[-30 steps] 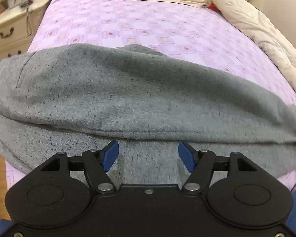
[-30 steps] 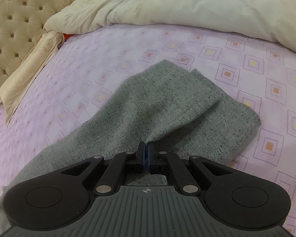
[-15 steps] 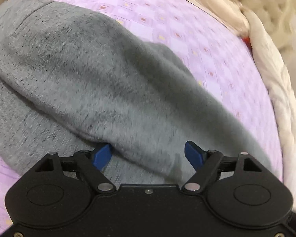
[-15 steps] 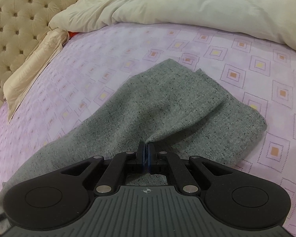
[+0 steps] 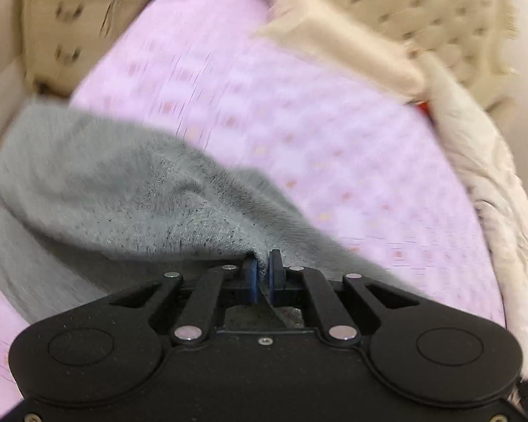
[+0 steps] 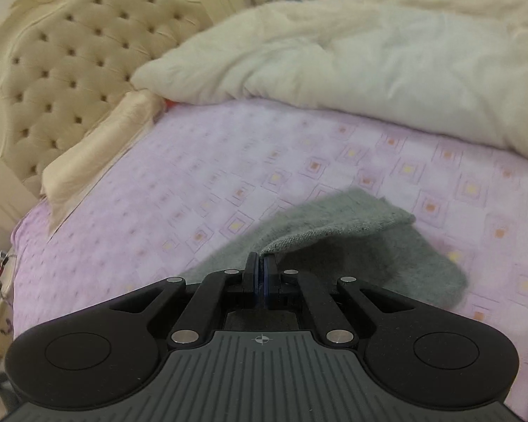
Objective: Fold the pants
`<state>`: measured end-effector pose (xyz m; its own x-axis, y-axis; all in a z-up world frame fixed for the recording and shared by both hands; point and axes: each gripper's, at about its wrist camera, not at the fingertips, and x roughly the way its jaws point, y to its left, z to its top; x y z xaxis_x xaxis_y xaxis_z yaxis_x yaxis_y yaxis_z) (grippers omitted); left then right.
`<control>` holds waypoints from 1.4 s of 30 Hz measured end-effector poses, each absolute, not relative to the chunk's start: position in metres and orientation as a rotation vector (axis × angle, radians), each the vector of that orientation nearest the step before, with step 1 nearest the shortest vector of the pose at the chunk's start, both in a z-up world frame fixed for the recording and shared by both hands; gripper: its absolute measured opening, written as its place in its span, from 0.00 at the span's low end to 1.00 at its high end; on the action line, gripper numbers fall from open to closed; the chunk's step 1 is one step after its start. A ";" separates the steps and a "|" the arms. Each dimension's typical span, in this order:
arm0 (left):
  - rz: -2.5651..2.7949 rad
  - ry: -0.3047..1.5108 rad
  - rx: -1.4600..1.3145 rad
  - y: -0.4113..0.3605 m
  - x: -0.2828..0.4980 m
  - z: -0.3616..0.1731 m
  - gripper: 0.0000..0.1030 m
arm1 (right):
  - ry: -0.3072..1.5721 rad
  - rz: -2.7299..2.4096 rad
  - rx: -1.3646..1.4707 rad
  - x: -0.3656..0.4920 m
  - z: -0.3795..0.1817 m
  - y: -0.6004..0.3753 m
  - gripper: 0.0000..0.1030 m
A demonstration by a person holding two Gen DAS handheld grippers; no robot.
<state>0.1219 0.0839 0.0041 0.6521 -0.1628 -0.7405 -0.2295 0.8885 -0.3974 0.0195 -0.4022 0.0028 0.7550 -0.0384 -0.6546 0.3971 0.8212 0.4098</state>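
Grey pants [image 5: 123,197] lie folded lengthwise on a purple patterned bedsheet [image 5: 299,133]. My left gripper [image 5: 262,267] is shut on a bunched fold of the pants near their wide end. My right gripper [image 6: 261,263] is shut on the pants' leg end [image 6: 352,239] and holds that edge lifted off the sheet [image 6: 264,161], with the cloth drooping to the right. The left wrist view is blurred by motion.
A cream duvet [image 6: 369,56] is heaped along the far side of the bed. A tufted cream headboard [image 6: 63,56] and a flat pillow [image 6: 88,161] stand at the head end. A cream nightstand [image 5: 63,35] stands beside the bed.
My left gripper has closed on a fold of the pants and swung toward the headboard. My right gripper has lifted the leg end higher off the sheet.
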 end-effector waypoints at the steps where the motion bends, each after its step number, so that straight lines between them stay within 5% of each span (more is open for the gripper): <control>1: 0.026 0.856 -0.463 0.084 0.113 0.009 0.07 | 0.703 -0.258 0.576 0.013 -0.005 -0.405 0.03; 5: 0.012 0.977 -0.367 0.086 0.096 -0.020 0.07 | 0.901 -0.305 0.641 0.006 -0.058 -0.421 0.05; 8: 0.032 1.085 -0.331 0.084 0.096 -0.053 0.07 | 0.822 -0.325 0.726 -0.018 -0.062 -0.432 0.06; 10: 0.032 1.073 -0.305 0.083 0.092 -0.058 0.07 | 0.752 -0.359 0.740 -0.031 -0.056 -0.440 0.22; 12: 0.030 1.064 -0.304 0.084 0.092 -0.056 0.07 | 0.694 -0.396 0.747 -0.040 -0.053 -0.452 0.25; 27: 0.038 1.073 -0.282 0.072 0.085 -0.059 0.07 | 0.698 -0.475 0.837 -0.016 -0.075 -0.470 0.25; 29: 0.039 1.076 -0.276 0.070 0.086 -0.059 0.07 | 0.665 -0.493 0.790 -0.015 -0.069 -0.467 0.05; 36: -0.001 0.947 -0.226 0.063 0.086 -0.018 0.06 | 0.490 -0.440 0.560 -0.030 -0.005 -0.443 0.04; 42: -0.034 1.005 -0.200 0.067 0.070 -0.029 0.07 | 0.731 -0.513 0.534 -0.021 -0.064 -0.454 0.04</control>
<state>0.0695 0.0667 -0.0285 0.5375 -0.1207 -0.8346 -0.0636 0.9811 -0.1828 -0.0210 -0.4544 -0.0636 0.6362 -0.2470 -0.7309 0.6032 0.7499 0.2717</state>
